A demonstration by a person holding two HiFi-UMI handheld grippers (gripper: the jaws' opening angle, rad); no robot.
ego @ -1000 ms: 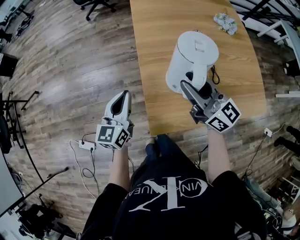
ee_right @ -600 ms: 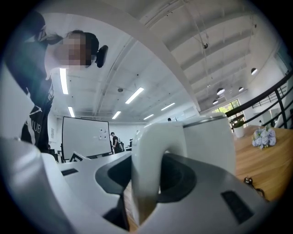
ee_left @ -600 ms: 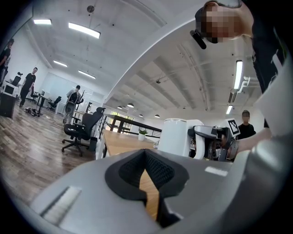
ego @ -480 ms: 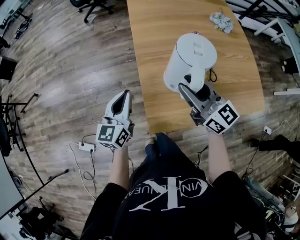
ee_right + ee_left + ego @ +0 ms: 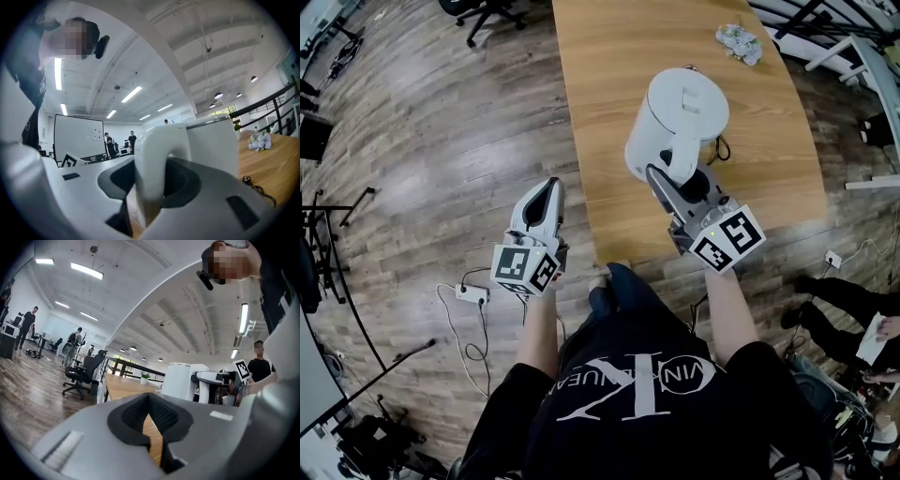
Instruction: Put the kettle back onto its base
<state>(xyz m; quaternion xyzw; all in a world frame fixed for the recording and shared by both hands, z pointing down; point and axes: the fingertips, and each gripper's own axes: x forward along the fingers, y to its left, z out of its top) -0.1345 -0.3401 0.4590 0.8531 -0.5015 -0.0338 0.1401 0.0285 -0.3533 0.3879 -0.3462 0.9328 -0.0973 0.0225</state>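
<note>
Wooden table [image 5: 614, 94], near edge: the kettle [image 5: 680, 117] has barely shifted — your right gripper [image 5: 656, 175] stays clamped on its handle [image 5: 152, 154]. Left gripper [image 5: 547, 187], closed and empty, idles off-table. Seating remains pending.

Bright, even light from ceiling strips [image 5: 86, 270]; gripper views bend and darken at the edges.

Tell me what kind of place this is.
Probably an open-plan office or lab: swivel chairs stand around, a whiteboard has people standing beside it, and a long wooden table sits under rows of ceiling strip lights.
</note>
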